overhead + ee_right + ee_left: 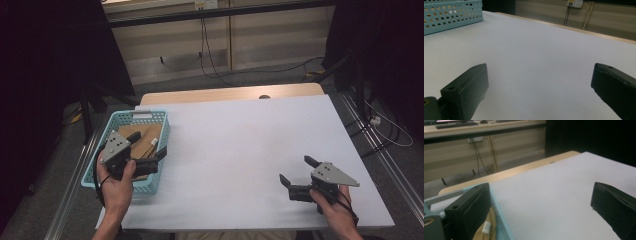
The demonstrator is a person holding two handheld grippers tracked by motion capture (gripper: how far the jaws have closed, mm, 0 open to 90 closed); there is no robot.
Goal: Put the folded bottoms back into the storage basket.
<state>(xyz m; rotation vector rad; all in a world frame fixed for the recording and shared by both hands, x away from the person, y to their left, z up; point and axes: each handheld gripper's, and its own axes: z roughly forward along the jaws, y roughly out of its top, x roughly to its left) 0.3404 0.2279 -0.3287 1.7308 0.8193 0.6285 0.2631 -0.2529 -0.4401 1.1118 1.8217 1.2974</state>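
Observation:
A light blue perforated basket stands at the table's left edge. It holds brown flat pieces and a small white connector. My left gripper hovers over the basket's right side, open, with nothing between its jaws. In the left gripper view, my left gripper has one jaw over the basket's rim and the other over the white surface; the connector lies just below. My right gripper is open and empty, low over the table's front right. In its own view, my right gripper faces the basket far off.
A white sheet covers the wooden table, whose bare far edge has a small hole. Cables and wooden cabinets lie beyond. Dark stands flank the table, and metal rails run along both sides.

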